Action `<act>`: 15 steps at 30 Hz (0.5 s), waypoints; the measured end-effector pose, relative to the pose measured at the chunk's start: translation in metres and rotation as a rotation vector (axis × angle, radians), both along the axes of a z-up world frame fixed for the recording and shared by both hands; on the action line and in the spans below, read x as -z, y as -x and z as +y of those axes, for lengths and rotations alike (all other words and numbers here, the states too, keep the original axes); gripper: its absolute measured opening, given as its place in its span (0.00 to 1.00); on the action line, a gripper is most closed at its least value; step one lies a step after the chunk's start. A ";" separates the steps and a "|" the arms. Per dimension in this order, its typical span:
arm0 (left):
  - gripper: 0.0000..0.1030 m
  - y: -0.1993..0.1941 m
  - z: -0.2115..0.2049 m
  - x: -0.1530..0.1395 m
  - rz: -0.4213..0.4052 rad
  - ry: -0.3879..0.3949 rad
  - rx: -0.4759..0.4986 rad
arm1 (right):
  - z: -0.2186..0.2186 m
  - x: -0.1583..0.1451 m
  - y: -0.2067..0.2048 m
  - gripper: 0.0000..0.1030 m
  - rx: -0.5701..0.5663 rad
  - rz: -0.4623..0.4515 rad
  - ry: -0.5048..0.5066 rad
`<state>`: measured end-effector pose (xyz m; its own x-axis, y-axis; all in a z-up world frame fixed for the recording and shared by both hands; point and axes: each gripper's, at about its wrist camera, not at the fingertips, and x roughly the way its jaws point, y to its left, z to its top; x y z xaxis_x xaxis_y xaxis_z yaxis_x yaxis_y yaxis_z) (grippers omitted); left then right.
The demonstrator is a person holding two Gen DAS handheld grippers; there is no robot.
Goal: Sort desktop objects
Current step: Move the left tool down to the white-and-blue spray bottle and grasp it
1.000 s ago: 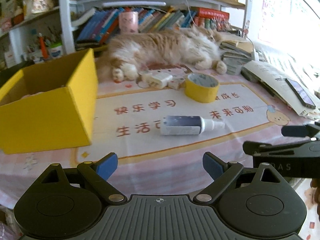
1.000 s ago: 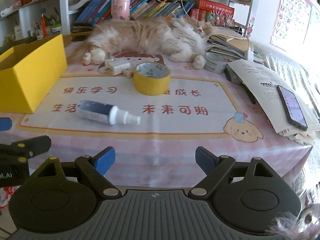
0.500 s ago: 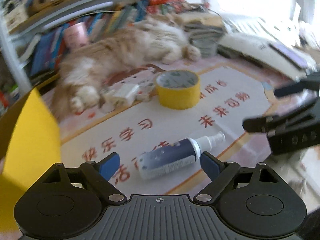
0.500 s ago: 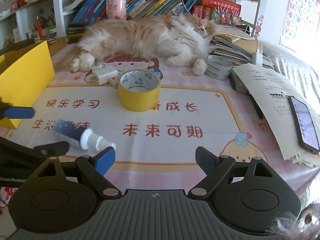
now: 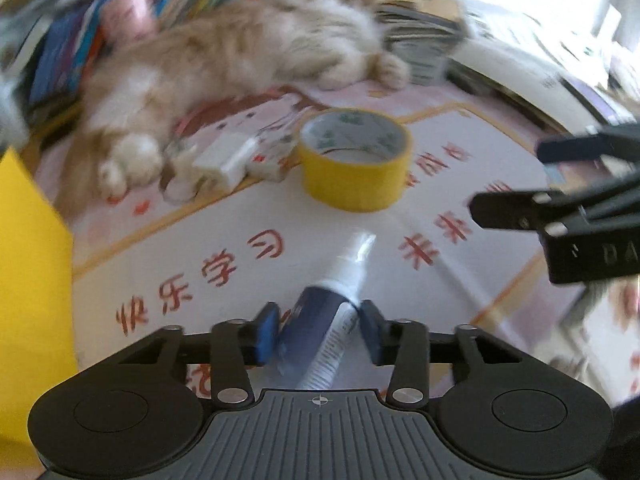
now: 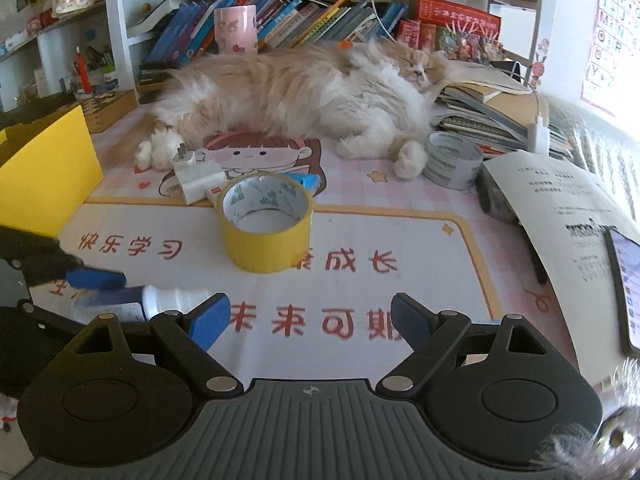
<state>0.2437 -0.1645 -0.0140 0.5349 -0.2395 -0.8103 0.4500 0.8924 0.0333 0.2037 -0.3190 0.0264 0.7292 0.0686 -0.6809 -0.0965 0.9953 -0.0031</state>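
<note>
My left gripper (image 5: 318, 330) has its blue pads on both sides of a dark blue spray bottle (image 5: 316, 332) with a white cap, lying on the printed desk mat (image 5: 200, 248). The bottle also shows in the right wrist view (image 6: 160, 300), with the left gripper's fingers (image 6: 96, 280) around it. My right gripper (image 6: 310, 320) is open and empty, above the mat in front of a yellow tape roll (image 6: 266, 226). The tape roll also shows in the left wrist view (image 5: 356, 160). A yellow box (image 5: 28, 272) stands at the left, also in the right wrist view (image 6: 44, 168).
A fluffy cat (image 6: 304, 96) lies across the back of the desk. A white charger (image 6: 198, 174) and a small eraser lie near its paw. A grey tape roll (image 6: 452, 160), papers (image 6: 560, 208), a phone (image 6: 628, 288) and stacked books sit at the right.
My left gripper moved forward and down onto the spray bottle and closed its fingers around it. My right gripper moved forward toward the yellow tape roll and stayed open.
</note>
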 end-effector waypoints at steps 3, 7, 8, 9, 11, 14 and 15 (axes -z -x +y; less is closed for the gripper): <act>0.35 -0.005 0.006 0.001 0.039 0.037 -0.094 | -0.001 0.000 -0.011 0.84 -0.019 -0.004 -0.011; 0.37 -0.002 0.011 -0.001 0.053 0.049 -0.140 | 0.001 0.002 -0.026 0.84 -0.060 0.003 -0.030; 0.37 0.000 0.012 -0.001 0.055 0.051 -0.147 | 0.002 0.002 -0.030 0.84 -0.074 0.007 -0.034; 0.37 0.001 0.013 -0.001 0.059 0.053 -0.155 | 0.003 0.003 -0.033 0.84 -0.087 0.010 -0.038; 0.37 0.006 0.014 0.000 0.051 0.055 -0.166 | 0.006 0.005 -0.040 0.84 -0.113 0.017 -0.044; 0.35 0.008 0.011 0.001 0.040 0.051 -0.189 | 0.009 0.009 -0.051 0.84 -0.138 0.026 -0.055; 0.34 0.008 0.009 0.001 0.038 0.047 -0.203 | 0.011 0.011 -0.056 0.84 -0.145 0.027 -0.056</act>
